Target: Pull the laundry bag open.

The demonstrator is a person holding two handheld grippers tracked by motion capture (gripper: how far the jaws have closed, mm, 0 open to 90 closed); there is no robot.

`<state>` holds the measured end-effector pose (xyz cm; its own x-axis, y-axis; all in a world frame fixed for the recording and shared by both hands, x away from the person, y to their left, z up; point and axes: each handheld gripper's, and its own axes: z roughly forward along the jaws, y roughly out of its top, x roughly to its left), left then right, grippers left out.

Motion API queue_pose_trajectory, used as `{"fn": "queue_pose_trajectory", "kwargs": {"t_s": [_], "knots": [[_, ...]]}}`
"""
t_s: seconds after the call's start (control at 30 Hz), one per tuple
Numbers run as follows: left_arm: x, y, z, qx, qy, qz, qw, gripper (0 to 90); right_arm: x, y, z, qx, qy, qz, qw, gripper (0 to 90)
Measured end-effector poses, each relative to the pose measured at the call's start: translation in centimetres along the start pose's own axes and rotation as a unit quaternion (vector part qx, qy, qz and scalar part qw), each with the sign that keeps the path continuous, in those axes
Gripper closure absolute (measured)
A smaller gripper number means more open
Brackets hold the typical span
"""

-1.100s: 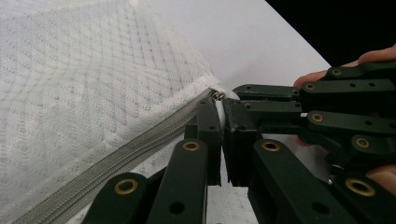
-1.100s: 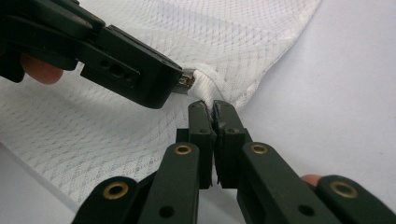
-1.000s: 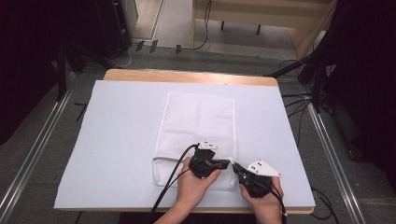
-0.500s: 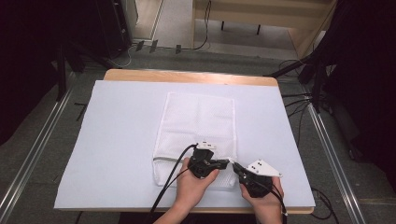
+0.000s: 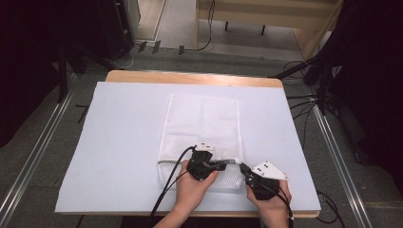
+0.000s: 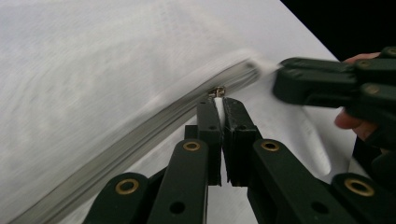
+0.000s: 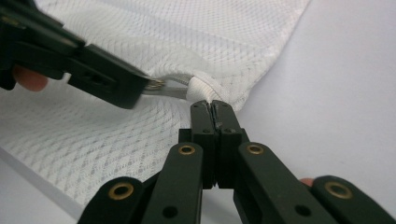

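A white mesh laundry bag [image 5: 202, 118] lies flat on the pale sheet [image 5: 123, 142], its zipper [image 6: 140, 135] running along the near end. My left gripper [image 6: 221, 105] is shut on the small metal zipper pull [image 6: 216, 91], close to the bag's right end. In the right gripper view the same left gripper [image 7: 140, 91] holds that zipper pull [image 7: 156, 84]. My right gripper [image 7: 212, 106] is shut on the bag's fabric tab [image 7: 201, 88] at the zipper's end. From above, the left gripper [image 5: 227, 164] and right gripper [image 5: 243, 168] nearly meet tip to tip.
The sheet covers a wooden table [image 5: 190, 78], whose bare strip shows at the far edge. A black cable [image 5: 166, 190] trails from the left gripper over the near edge. Metal rails [image 5: 33, 156] and more cables [image 5: 304, 102] lie on the floor around.
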<state>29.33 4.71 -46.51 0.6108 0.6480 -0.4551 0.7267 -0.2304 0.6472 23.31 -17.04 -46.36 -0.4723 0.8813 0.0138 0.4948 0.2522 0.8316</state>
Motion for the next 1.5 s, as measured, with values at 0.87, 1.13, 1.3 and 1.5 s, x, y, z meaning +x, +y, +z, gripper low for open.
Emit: {"fn": "queue_pose_trajectory", "kwargs": {"t_s": [0.87, 1.13, 1.3, 1.5], "knots": [[3.0, -2.2, -4.6, -0.019, 0.043, -0.003, 0.9989, 88.0, -1.3, -0.3, -0.3, 0.008, 0.016, 0.018, 0.9997, 90.0], [4.7, -3.1, -6.5, -0.025, 0.066, -0.015, 0.9974, 88.0, -1.5, -0.3, -0.4, 0.007, 0.014, 0.025, 0.9996, 90.0], [5.4, -3.6, -7.7, -0.030, 0.077, -0.019, 0.9964, 88.0, -1.6, -0.3, -0.4, 0.009, 0.015, 0.025, 0.9995, 90.0], [6.2, -4.3, -9.0, -0.031, 0.088, -0.025, 0.9953, 88.0, -1.6, -0.4, -0.4, 0.011, 0.014, 0.026, 0.9995, 90.0]]}}
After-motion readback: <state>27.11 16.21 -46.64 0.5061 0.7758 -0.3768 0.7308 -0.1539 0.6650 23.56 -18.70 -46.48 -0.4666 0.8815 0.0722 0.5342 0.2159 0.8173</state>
